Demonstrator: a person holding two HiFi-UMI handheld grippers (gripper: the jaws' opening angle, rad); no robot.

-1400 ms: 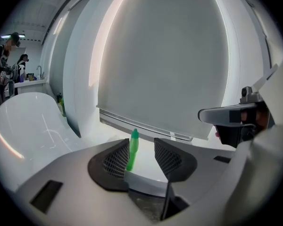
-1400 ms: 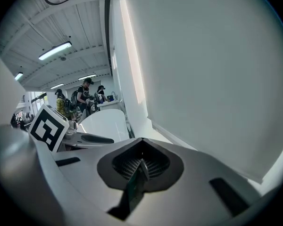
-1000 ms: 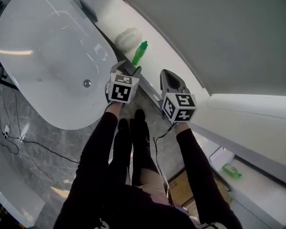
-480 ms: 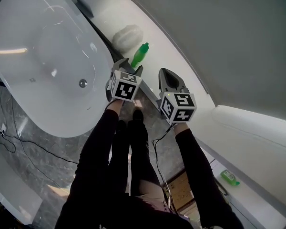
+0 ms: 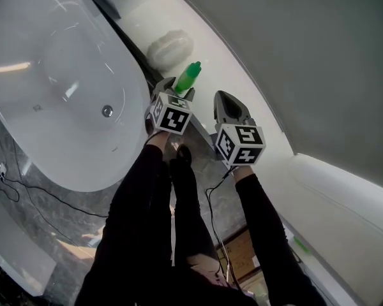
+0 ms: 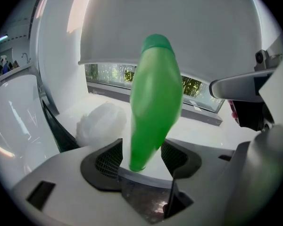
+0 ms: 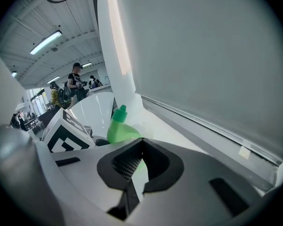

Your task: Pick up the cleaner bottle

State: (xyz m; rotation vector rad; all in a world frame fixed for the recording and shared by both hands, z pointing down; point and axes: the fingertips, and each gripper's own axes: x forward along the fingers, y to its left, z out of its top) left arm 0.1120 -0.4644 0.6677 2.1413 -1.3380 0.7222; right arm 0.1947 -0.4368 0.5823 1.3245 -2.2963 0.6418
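I held the left gripper (image 6: 141, 157) angled down at the white ledge (image 5: 242, 88) so that its jaws would straddle the cleaner bottle (image 6: 153, 102) low on its body. That looked to me like the widest and steadiest place to clamp. Its jaws had just been opening and stood wide apart. The bottle's base sat between the pads, and I could see no pad pressing on it.

The right gripper (image 7: 139, 161) hung at about 4 o'clock of the left one in the head view. Its jaws were drawn almost together on nothing, so I judged it was only waiting out of the way.

In the left gripper view the green bottle rose from between the jaws toward 12 o'clock, with its cap uppermost. It stood on the ledge beside the bathtub (image 5: 51, 126), and a white bundle (image 5: 169, 46) lay at roughly 11 o'clock of it in the head view.
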